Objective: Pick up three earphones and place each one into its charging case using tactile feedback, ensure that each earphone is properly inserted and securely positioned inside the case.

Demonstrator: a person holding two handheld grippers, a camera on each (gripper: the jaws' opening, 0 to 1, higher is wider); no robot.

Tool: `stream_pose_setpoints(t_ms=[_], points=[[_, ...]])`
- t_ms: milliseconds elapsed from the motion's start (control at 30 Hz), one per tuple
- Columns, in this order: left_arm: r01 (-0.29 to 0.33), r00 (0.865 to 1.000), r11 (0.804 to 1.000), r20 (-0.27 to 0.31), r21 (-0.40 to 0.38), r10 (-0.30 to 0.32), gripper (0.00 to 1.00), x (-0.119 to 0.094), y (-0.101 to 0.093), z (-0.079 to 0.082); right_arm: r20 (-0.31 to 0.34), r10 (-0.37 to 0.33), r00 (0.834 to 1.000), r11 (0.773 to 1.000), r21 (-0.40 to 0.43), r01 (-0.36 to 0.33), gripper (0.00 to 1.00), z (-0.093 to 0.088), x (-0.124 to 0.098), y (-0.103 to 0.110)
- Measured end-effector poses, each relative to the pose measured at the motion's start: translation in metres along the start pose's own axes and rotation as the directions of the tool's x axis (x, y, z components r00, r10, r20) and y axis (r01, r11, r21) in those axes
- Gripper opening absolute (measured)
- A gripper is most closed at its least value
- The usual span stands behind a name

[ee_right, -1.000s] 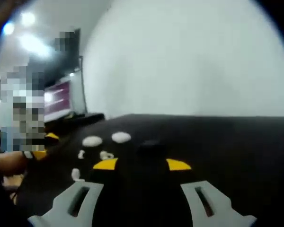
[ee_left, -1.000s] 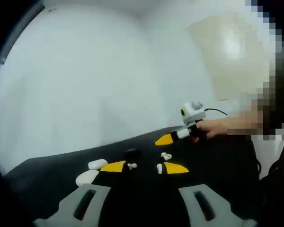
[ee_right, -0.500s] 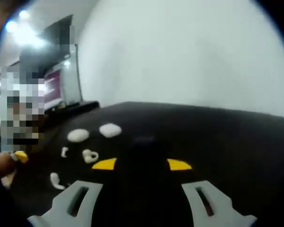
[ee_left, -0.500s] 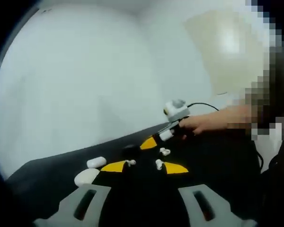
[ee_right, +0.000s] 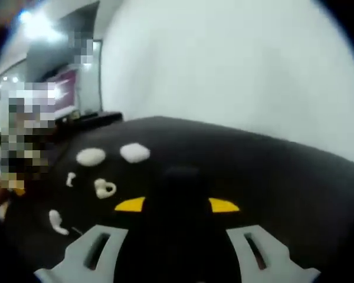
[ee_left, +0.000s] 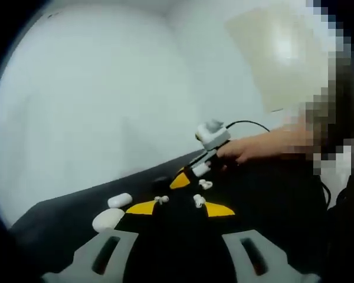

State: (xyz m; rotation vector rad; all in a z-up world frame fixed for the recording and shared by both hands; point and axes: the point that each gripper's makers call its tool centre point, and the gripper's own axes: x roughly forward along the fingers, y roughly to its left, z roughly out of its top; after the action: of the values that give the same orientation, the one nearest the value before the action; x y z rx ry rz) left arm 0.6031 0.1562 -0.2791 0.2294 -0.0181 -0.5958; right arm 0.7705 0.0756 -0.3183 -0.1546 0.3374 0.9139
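While I hold my left gripper (ee_left: 176,208) low over the black table (ee_left: 271,236), its jaws are spread wide and hold nothing. From the left in the left gripper view, I see two white charging cases (ee_left: 119,200), one just beside the other, then a small earphone (ee_left: 161,200), a second earphone (ee_left: 198,200) and a third earphone (ee_left: 205,184) a little farther. My right gripper (ee_left: 189,175) comes in from the right, near this third one, with my hand (ee_left: 253,147) behind it. In the right gripper view its jaws are also spread and empty; the earphones lie to the left and a dark case (ee_right: 181,173) straight ahead.

I judge that I am in the first step, the approach, and nothing is inserted yet. The next move calls for lowering one gripper around an earphone and closing gently.
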Motion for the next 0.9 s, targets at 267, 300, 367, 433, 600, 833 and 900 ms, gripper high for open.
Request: stream_pose_setpoints(t_ms=[267, 300, 367, 433, 600, 833, 900], points=[[0.004, 1.000, 1.000, -0.002, 0.002, -0.004, 0.26, 0.000, 0.005, -0.002, -0.005, -0.011, 1.000, 0.999, -0.042, 0.011, 0.43, 0.004, 0.016, -0.001], [0.004, 1.000, 1.000, -0.003, 0.003, -0.004, 0.26, 0.000, 0.006, -0.002, -0.004, -0.011, 1.000, 0.999, -0.040, 0.011, 0.43, 0.004, 0.018, -0.002], [0.006, 1.000, 1.000, -0.003, 0.003, -0.006, 0.26, 0.001, 0.008, -0.003, 0.000, -0.008, 1.000, 0.999, -0.044, 0.008, 0.43, 0.005, 0.020, -0.003], [0.008, 1.000, 1.000, -0.003, 0.002, -0.008, 0.26, 0.001, 0.011, -0.004, 0.002, -0.010, 1.000, 0.999, -0.040, 0.010, 0.43, 0.006, 0.022, -0.004], [0.011, 1.000, 1.000, -0.012, 0.012, -0.011, 0.26, 0.001, 0.007, -0.004, 0.007, -0.024, 1.000, 0.999, -0.040, 0.024, 0.45, 0.008, 0.029, -0.007], [0.011, 1.000, 1.000, -0.016, 0.017, -0.011, 0.26, 0.002, 0.006, -0.004, 0.021, -0.024, 0.999, 0.999, -0.039, 0.025, 0.45, 0.009, 0.031, -0.010], [0.012, 1.000, 1.000, -0.017, 0.018, -0.012, 0.26, 0.002, 0.008, -0.005, 0.023, -0.025, 0.999, 0.999, -0.039, 0.025, 0.45, 0.009, 0.031, -0.011]])
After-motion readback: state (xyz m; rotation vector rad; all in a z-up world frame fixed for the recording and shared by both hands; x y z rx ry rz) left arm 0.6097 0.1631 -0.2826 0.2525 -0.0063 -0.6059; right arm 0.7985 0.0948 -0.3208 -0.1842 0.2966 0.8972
